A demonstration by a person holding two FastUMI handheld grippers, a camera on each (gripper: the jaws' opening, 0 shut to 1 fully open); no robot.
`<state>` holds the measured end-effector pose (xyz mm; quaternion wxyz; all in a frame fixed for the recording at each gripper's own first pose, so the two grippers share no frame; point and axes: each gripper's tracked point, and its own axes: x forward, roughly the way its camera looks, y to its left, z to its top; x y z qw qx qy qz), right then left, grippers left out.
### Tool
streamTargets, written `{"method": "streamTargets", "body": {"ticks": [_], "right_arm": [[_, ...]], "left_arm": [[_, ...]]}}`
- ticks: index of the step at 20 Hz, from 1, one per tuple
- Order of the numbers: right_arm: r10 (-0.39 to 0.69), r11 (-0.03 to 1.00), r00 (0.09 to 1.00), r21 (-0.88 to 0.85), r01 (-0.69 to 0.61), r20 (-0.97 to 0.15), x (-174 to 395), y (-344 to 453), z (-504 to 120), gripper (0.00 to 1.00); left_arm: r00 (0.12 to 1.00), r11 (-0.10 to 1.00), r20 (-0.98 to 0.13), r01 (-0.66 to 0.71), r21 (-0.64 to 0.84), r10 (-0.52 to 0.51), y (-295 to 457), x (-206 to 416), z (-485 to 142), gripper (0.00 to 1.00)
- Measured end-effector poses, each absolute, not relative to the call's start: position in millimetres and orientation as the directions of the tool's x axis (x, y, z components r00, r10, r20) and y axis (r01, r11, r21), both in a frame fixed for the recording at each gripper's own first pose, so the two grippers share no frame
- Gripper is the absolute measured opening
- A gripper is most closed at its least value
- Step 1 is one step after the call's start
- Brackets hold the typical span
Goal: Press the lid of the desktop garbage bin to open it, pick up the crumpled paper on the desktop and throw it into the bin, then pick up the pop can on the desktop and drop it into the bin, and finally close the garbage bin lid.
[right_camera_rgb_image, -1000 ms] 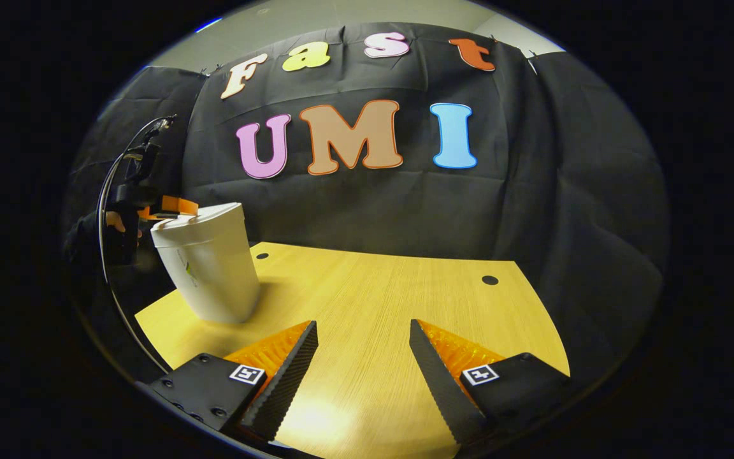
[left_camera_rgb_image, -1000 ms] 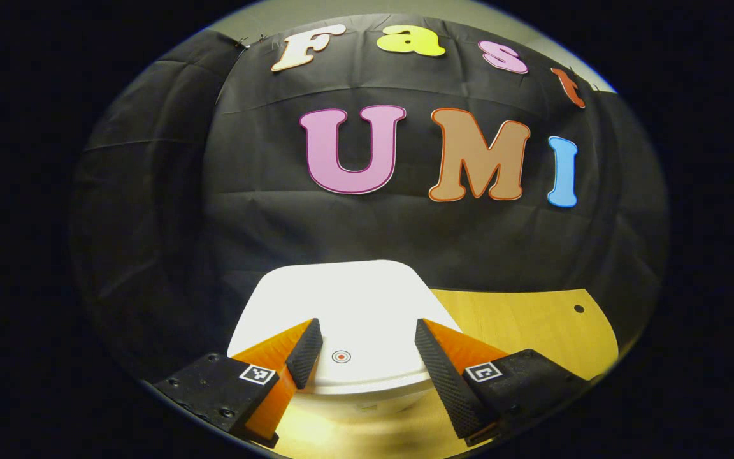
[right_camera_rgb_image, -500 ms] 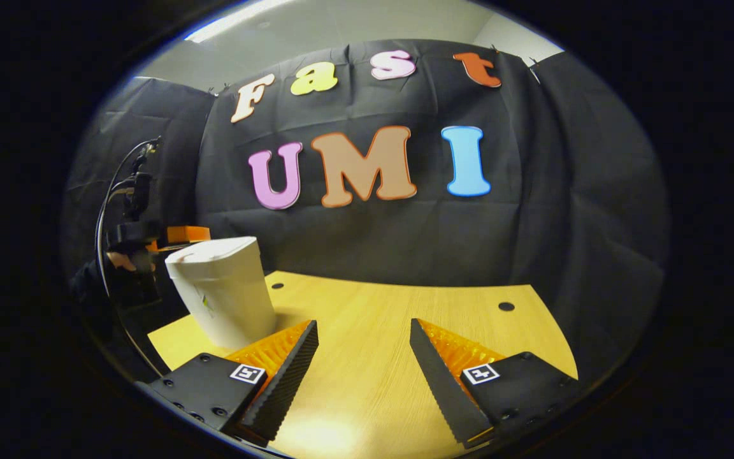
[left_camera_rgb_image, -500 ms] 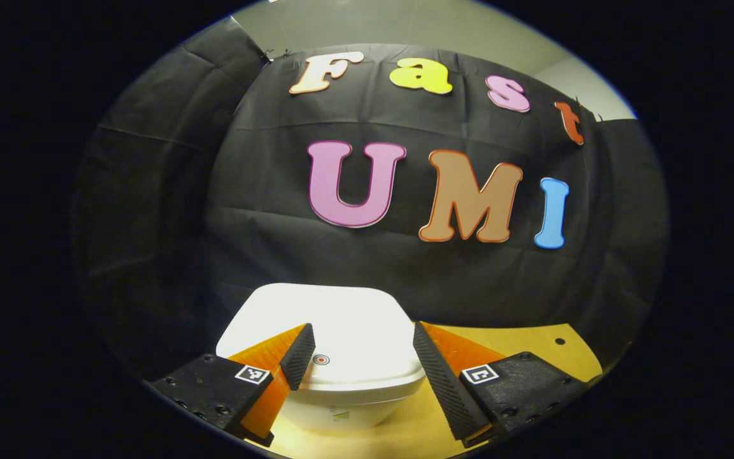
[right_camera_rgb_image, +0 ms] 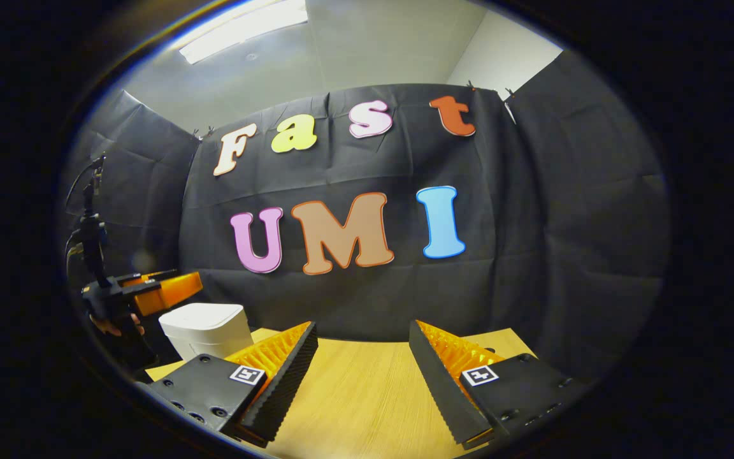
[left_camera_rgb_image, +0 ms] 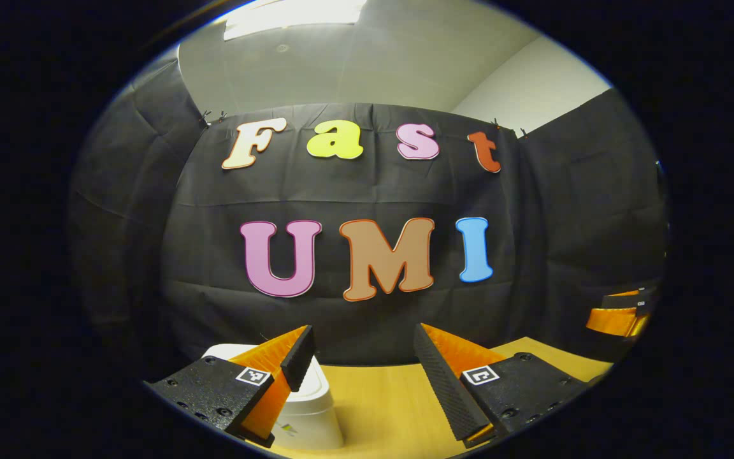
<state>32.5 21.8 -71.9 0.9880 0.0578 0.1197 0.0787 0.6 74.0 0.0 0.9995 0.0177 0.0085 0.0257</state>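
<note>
The white desktop bin (left_camera_rgb_image: 308,408) stands on the wooden table (left_camera_rgb_image: 386,401), low in the left gripper view and partly behind my left finger. Its lid lies flat and down. My left gripper (left_camera_rgb_image: 364,331) is open, raised above the bin and apart from it. In the right gripper view the bin (right_camera_rgb_image: 204,326) is at the left, and the left gripper (right_camera_rgb_image: 179,285) hovers just above and left of it, held by a hand (right_camera_rgb_image: 115,326). My right gripper (right_camera_rgb_image: 362,326) is open over the table (right_camera_rgb_image: 354,389), with nothing between its fingers.
The black cloth wall closes off the back and both sides of the table. The right gripper (left_camera_rgb_image: 618,315) shows at the far right edge of the left gripper view. Bare wood lies between the bin and the right gripper.
Both grippers have lifted and tilted upward, so more wall and ceiling show. The left gripper has come up off the bin lid, and the bin has slid to the lower left.
</note>
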Motion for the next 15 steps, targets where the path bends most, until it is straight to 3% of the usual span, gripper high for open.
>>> {"method": "streamTargets", "body": {"ticks": [1,3,5,15], "right_arm": [[0.153,0.983,0.965,0.132,-0.126,-0.213,33.0,18.0,-67.2,1.00],[0.128,0.986,0.972,0.132,-0.103,-0.198,31.8,11.8,-63.7,0.96],[0.122,0.987,0.972,0.131,-0.097,-0.199,26.8,9.8,-65.2,0.99],[0.098,0.991,0.975,0.104,-0.078,-0.198,10.6,2.7,-64.4,0.95]], "left_arm": [[1.000,0.999,0.000,-0.027,0.025,0.027,57.1,-1.2,3.0,0.94],[1.000,0.999,0.009,0.026,0.020,-0.026,31.1,-0.8,3.8,0.93],[0.998,0.998,-0.003,0.066,-0.002,-0.066,16.5,-1.4,-1.3,0.93],[0.990,0.986,-0.059,0.119,-0.120,-0.126,-7.5,-1.2,-19.5,0.94]]}}
